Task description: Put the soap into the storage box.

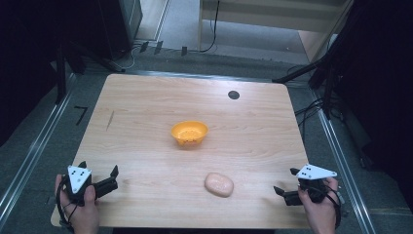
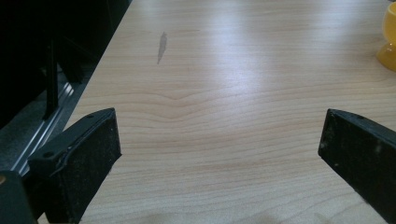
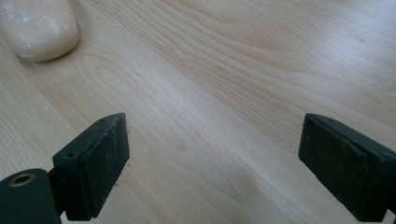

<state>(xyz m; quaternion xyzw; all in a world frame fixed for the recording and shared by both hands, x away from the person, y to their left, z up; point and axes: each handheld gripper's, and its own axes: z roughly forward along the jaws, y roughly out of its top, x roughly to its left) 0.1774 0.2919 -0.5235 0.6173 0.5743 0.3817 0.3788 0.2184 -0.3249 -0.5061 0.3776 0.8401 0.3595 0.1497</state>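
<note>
An orange bowl (image 1: 189, 132) stands near the middle of the wooden table (image 1: 146, 97); its edge shows at the far right of the left gripper view (image 2: 390, 42). A pale pink oval lump (image 1: 218, 185) lies nearer the front edge, and appears top left in the right gripper view (image 3: 39, 28). My left gripper (image 1: 99, 168) rests at the front left corner, jaws wide apart over bare wood (image 2: 219, 130). My right gripper (image 1: 286, 181) is at the front right, to the right of the lump and apart from it, open with nothing between its jaws (image 3: 212, 130).
A small black disc (image 1: 234, 94) sits on the table towards the back. A dark streak (image 1: 111, 120) marks the wood at the left (image 2: 161, 46). Metal rails and black stands flank the table on both sides.
</note>
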